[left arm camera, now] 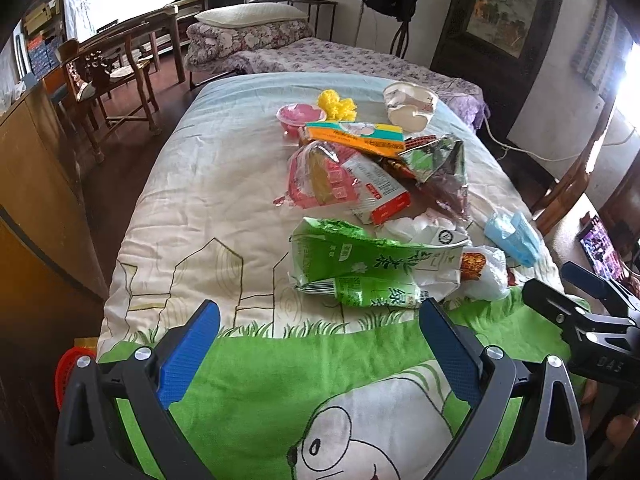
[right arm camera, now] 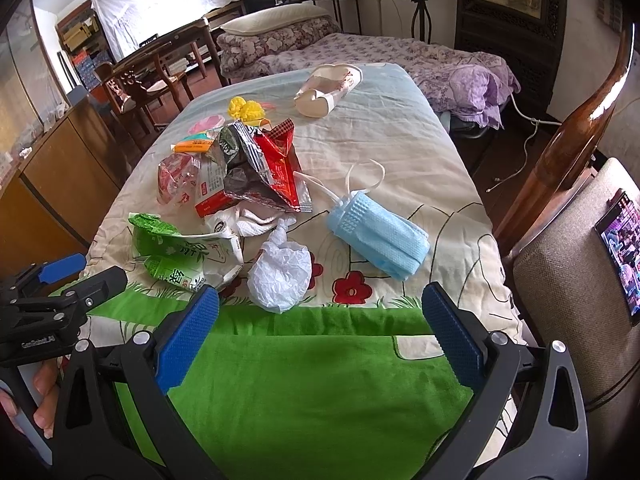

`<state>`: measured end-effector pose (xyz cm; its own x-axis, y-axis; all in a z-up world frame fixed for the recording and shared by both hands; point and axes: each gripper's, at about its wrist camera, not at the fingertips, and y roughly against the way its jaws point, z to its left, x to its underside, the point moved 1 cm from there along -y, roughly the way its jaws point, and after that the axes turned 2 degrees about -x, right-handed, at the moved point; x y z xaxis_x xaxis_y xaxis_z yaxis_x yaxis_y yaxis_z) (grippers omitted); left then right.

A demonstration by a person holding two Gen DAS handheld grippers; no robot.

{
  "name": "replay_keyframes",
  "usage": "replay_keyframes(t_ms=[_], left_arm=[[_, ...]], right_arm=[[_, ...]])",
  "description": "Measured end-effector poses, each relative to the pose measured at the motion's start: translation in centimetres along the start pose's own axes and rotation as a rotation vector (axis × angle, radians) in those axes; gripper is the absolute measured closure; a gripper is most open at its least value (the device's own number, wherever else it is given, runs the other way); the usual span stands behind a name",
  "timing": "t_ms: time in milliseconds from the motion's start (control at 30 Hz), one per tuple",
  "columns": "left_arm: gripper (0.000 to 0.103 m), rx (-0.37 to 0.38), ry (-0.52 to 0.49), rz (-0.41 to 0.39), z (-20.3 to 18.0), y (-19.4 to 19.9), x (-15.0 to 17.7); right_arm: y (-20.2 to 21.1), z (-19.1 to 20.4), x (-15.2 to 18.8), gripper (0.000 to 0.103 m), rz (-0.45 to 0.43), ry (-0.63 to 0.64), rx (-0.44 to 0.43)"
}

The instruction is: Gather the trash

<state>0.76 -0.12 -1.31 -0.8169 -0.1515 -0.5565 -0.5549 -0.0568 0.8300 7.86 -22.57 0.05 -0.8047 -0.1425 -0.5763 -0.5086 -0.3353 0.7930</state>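
1. The trash lay piled on the bed's quilt (left arm camera: 192, 184): a crumpled green carton (left arm camera: 360, 264) nearest, foil wrappers (right arm camera: 272, 160) behind, a white tissue wad (right arm camera: 280, 276) and a blue face mask (right arm camera: 380, 236) to its right.
2. All of it looked light, soft and crushable; the foil was probably slippery, so a folded edge or the wad's bulk seemed the best hold.
3. The left gripper (left arm camera: 320, 344) and right gripper (right arm camera: 320, 336) hung tilted downward over the green border, fingers wide apart, holding nothing.
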Motion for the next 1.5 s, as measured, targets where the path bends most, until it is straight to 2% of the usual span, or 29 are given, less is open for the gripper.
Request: replay_keyframes(t_ms=[600,733,800,900,1000,1033,1167,1233,1333,1433,1500], left_arm=[[0.006,-0.017,-0.019,-0.007,-0.1,0.1,-0.1],[0.006,-0.008,-0.015,-0.030,-0.2,0.4,-0.2],[0.006,0.022,-0.008,-0.047,0.0,0.6,-0.2],[0.006,0.072,-0.029,-0.009,-0.1,0.2,-0.4],[0.006,0.184,-0.057,0.078,-0.1,-0.5,-0.7],[0.006,0.195,-0.075,0.081,-0.2,-0.5,-1.0],[0.006,0.194,-0.200,0.143,-0.2,-1.4,-2.9],[0.006,0.225,-0.211,0.142,0.1,-1.4,-3.5],[0.006,0.166,-0.273,0.127,0.0,-2.2,-5.1],[0.006,0.175,-0.242,0.128,0.5,-3.0,-6.8],[0.006,0.213,-0.150,0.145,1.4,-3.6,-8.0]], right_arm=[[0.0,0.1,0.0,0.006,-0.001,0.003,0.002],[0.0,0.0,0.0,0.006,-0.002,-0.001,0.003],[0.2,0.1,0.0,0.006,-0.006,-0.006,-0.007],[0.3,-0.4,-0.1,0.006,-0.002,-0.033,-0.038],[0.6,-0.8,-0.4,0.006,0.000,-0.050,-0.078],[0.7,-0.9,-0.4,0.006,0.001,-0.050,-0.084],[0.6,-0.9,-0.7,0.006,0.021,-0.002,-0.063],[0.6,-1.0,-0.8,0.006,0.031,0.004,-0.078],[0.2,-1.1,-0.8,0.006,0.052,0.003,-0.098],[-0.2,-1.2,-0.8,0.006,0.068,-0.002,-0.106],[-0.4,-1.2,-0.8,0.006,0.071,0.000,-0.114]])
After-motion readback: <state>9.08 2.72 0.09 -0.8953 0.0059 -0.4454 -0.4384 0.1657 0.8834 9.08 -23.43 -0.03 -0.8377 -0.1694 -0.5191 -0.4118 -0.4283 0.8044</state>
